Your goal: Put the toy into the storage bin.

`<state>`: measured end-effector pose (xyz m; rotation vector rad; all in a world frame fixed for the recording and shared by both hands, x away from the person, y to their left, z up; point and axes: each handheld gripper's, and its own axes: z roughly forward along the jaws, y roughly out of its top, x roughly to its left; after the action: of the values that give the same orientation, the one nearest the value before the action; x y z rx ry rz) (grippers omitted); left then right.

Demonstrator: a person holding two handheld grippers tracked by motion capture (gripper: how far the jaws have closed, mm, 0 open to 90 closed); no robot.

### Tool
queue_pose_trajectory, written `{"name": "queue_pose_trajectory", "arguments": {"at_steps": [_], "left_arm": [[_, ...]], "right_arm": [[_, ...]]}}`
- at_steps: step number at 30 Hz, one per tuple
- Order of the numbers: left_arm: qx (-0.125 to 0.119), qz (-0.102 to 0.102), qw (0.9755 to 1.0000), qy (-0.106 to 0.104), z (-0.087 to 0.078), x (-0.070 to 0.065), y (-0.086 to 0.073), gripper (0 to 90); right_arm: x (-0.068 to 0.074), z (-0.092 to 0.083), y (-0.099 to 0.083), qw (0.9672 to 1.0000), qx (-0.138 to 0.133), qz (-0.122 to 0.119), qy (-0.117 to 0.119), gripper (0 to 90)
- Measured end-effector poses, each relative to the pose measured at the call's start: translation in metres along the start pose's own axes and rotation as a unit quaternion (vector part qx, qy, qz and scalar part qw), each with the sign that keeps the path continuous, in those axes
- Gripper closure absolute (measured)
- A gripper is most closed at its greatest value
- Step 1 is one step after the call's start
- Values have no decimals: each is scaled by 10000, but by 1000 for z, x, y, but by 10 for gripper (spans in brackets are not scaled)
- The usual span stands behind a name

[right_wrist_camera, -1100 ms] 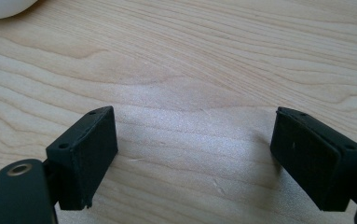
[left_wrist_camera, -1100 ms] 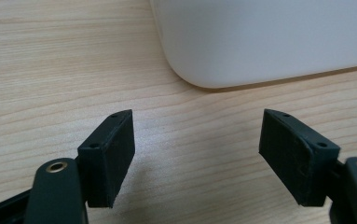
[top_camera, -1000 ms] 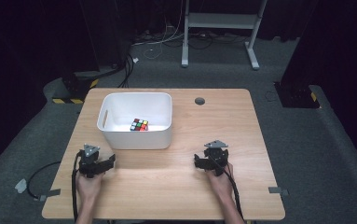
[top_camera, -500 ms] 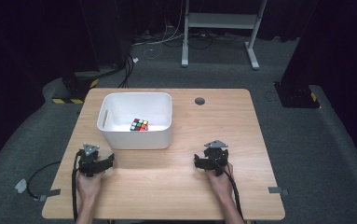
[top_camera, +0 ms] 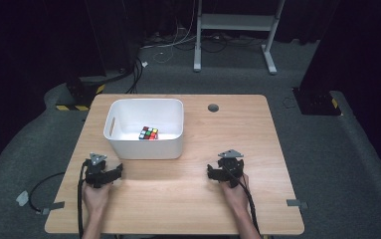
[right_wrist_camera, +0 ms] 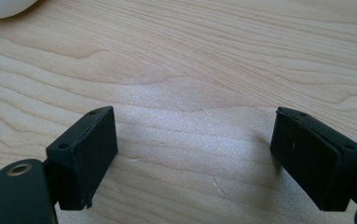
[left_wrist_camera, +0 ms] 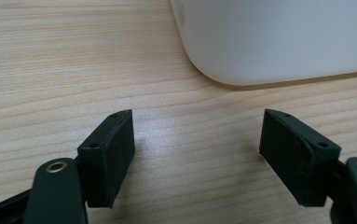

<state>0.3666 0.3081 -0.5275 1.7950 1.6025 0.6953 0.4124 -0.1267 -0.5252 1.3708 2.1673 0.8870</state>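
Nothing has moved since the earlier frame: both hands rest on the counter (top_camera: 178,199). Left gripper (left_wrist_camera: 197,140) and right gripper (right_wrist_camera: 195,149) stand with jaws apart, holding nothing. White bin (top_camera: 145,147), just beyond the left gripper, contains the puzzle cube (top_camera: 148,133).

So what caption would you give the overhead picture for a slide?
Two hand-held grippers, left and right, rest open on a wooden table near a white bin holding a puzzle cube.
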Motion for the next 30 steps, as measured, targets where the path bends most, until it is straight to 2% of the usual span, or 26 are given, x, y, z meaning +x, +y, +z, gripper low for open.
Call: {"name": "queue_pose_trajectory", "arguments": {"at_steps": [19, 30], "left_arm": [[30, 82, 9999, 74, 1, -2, 0, 239], [35, 74, 10000, 38, 1, -2, 0, 225]], "right_arm": [[0, 0, 0, 10000, -1, 6, 4, 146], [0, 0, 0, 10000, -1, 4, 4, 146]]}}
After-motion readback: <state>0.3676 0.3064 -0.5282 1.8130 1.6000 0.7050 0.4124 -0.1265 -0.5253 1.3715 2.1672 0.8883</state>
